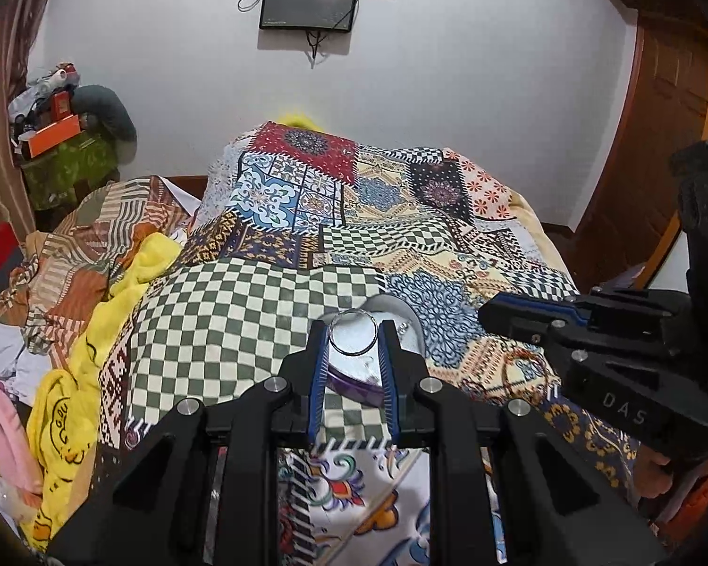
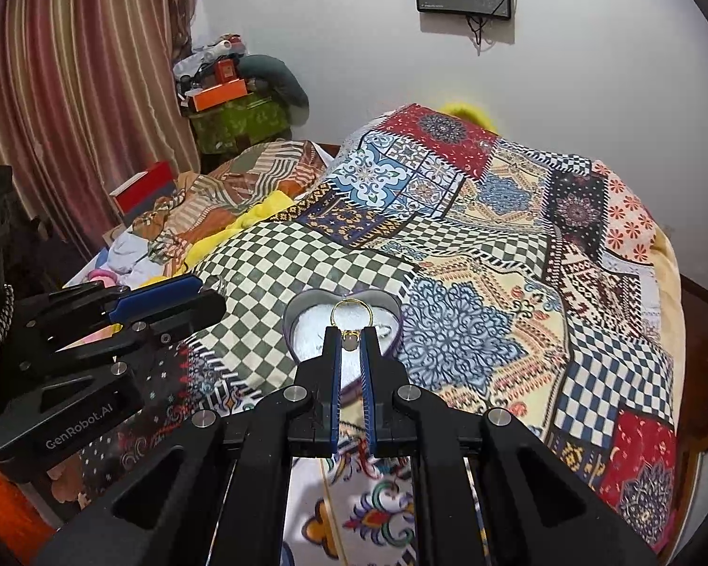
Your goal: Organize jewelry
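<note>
While over heart-shaped box point(image 2: 302, 311) on quilt point(image 2: 472, 254): left gripper point(image 1: 353, 344) pinching silver ring point(image 1: 354, 337); right gripper point(image 2: 350, 342) clamped on gold ring point(image 2: 351, 316). Step: depositing rings. Next: lower, release inside the lining, gently.

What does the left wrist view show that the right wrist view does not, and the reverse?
Left wrist only: a silver ring held in the left gripper, and a beaded bracelet lying on the quilt. Right wrist only: a gold ring held in the right gripper. Both: the heart-shaped box and the quilt.
</note>
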A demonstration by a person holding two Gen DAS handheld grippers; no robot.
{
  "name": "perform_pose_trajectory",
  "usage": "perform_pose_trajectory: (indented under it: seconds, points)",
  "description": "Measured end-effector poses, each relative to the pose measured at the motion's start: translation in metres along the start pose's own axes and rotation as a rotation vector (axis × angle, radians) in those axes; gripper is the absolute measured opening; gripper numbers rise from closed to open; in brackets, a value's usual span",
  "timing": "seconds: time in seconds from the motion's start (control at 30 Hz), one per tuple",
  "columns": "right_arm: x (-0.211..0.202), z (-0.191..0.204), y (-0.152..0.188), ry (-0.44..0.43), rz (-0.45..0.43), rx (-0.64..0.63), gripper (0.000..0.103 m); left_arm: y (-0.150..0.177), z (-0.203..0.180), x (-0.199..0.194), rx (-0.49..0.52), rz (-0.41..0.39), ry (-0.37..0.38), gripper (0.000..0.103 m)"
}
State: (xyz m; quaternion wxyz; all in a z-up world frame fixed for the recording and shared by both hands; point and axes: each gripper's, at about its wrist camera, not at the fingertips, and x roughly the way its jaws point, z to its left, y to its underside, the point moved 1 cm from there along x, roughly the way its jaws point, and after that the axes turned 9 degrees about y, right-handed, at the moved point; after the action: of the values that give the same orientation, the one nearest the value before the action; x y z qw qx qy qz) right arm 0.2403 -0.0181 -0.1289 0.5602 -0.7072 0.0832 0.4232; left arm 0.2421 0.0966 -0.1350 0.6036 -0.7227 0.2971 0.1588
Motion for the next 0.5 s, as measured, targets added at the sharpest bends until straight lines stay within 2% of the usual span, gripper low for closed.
perform_pose_trajectory:
  seconds: [0.27, 0.5]
  points:
    - [0.026, 0.004, -0.005, -0.021, 0.035, -0.02, 0.007, -0.005, 0.017, 0.022, -0.015, 0.014, -0.012, 0.02]
    - [0.05, 0.005, -0.001, -0.028, 0.092, -0.053, 0.007, -0.002, 0.035, 0.048, -0.069, 0.069, 0.022, 0.02]
